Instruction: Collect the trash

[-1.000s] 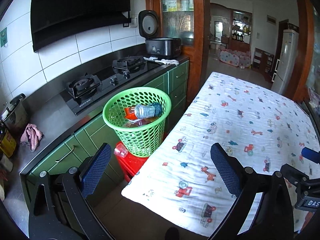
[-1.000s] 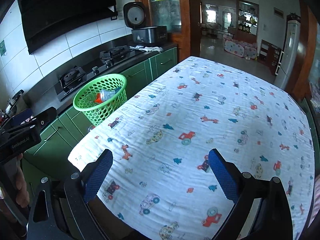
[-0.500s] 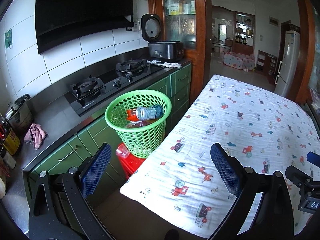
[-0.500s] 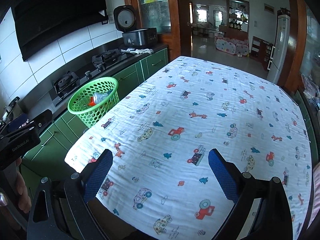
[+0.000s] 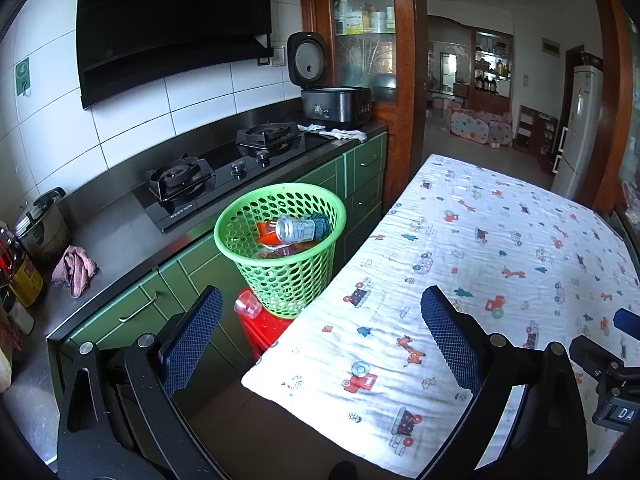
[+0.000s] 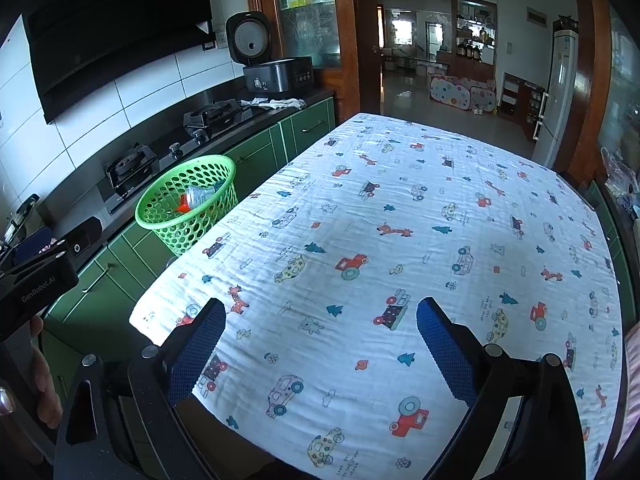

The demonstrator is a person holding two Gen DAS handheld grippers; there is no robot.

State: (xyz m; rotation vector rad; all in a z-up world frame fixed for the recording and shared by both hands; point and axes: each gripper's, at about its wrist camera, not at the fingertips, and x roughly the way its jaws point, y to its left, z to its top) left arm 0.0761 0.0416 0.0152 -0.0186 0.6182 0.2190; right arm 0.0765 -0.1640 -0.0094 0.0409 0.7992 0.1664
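Kitchen view: a desk (image 6: 400, 208) under a cartoon-print cloth, one green-cabinet counter (image 5: 120, 240) with two gas burners at ten o'clock. One green basket (image 5: 280, 240) holds a can (image 5: 298, 227) and red wrappers. "GenRobot.AI" reads on the left claw (image 5: 320, 340), spread and empty; right claw (image 6: 320, 344) likewise spread.

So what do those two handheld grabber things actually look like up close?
Each tool, left and right, is a black frame with silver bolts and two fingers faced in blue dimpled padding. The left tool's body, seen from the right camera, carries white "GenRobot.AI" lettering.
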